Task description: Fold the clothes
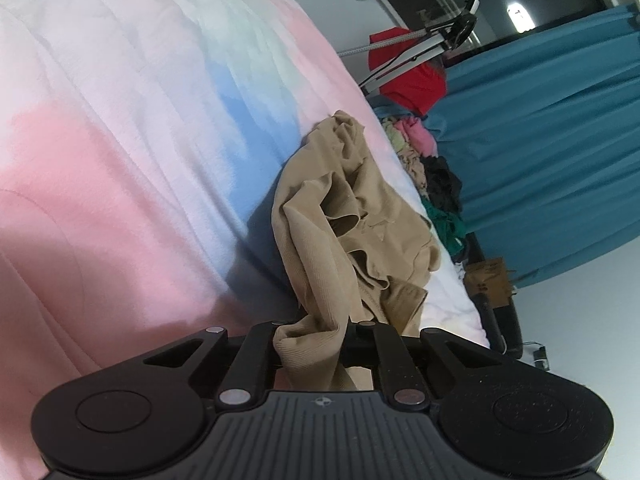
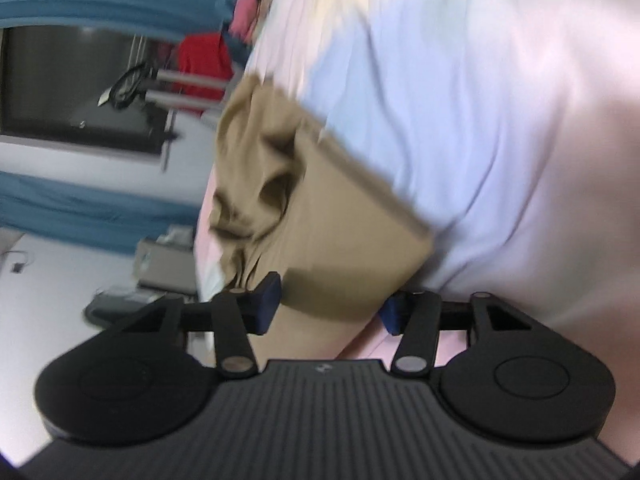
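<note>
The left tool [image 1: 310, 330] is tilted so the bed leans across its view, and its fingers are pressed together on a bunched edge of the tan garment [image 1: 344, 216], which spills over and down between them. From that pinch the ribbed cloth rises in a twisted strand and opens into a crumpled heap that lies on the pastel blanket [image 1: 120, 140] close to the bed's far edge.

The right tool [image 2: 328, 306] is also rolled sideways; its view is blurred. Its blue-padded fingers [image 2: 268, 300] stand spread, one on each side of a flat part of the tan garment [image 2: 320, 208], and the cloth passes through the gap between them. The pads look close to the cloth's sides, but whether they touch it cannot be told through the blur.

The garment sits on the blanket near the bed's edge in both views, partly smooth on the right tool's side and rumpled toward the edge.

Beyond the bed's edge a pile of mixed clothes [image 1: 432, 168] in pink, black and green lies heaped, with a red cloth [image 1: 412, 76] above it and a metal stand [image 1: 420, 46] across it. A teal curtain [image 1: 552, 140] hangs behind. A cardboard box [image 1: 490, 280] stands on the floor by the curtain; its contents cannot be seen.
</note>
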Tool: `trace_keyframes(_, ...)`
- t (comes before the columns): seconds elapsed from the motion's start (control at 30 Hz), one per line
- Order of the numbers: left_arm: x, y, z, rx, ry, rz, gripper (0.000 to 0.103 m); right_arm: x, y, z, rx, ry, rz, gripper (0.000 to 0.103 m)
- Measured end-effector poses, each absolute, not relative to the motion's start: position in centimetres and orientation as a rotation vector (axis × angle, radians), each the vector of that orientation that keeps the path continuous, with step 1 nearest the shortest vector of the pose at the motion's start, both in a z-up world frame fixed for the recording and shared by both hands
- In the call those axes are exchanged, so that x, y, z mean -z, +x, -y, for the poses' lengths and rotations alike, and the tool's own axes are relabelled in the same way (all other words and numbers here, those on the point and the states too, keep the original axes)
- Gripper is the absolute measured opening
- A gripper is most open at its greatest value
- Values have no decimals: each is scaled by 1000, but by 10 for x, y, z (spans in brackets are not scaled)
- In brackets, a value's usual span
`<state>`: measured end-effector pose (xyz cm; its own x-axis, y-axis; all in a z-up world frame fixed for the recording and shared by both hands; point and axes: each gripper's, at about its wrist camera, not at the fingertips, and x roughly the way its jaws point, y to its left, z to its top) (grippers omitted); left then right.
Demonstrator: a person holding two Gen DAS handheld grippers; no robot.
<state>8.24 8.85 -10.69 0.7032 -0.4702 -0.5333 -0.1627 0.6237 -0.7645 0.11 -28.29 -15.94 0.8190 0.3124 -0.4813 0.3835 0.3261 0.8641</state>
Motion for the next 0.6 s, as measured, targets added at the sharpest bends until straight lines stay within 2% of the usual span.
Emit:
trace_keyframes(0.07, 104, 83, -88, 209, -909, -789, 11, 157, 1, 286, 70, 1242, -643, 47)
trace_keyframes(0.1, 100, 83, -88, 218, -906, -779, 11, 155, 1, 288, 78, 1231, -639, 39)
trace_keyframes(0.13, 97, 83, -87, 227, -902, -769, 10, 154, 1, 290, 87, 1220, -634, 24)
trace_keyframes(0.23, 79, 78, -83, 257, -884, -730, 9, 144, 2, 293, 69, 1197, -610, 12)
trace_keyframes(0.33, 58, 65, -88, 280, -895, -705, 7, 119, -2, 294, 23, 1180, -563, 8)
trace_keyframes(0.6, -4, 6, -110, 315, -893, -650, 7, 41, -41, 293, -117, 1108, -461, 7)
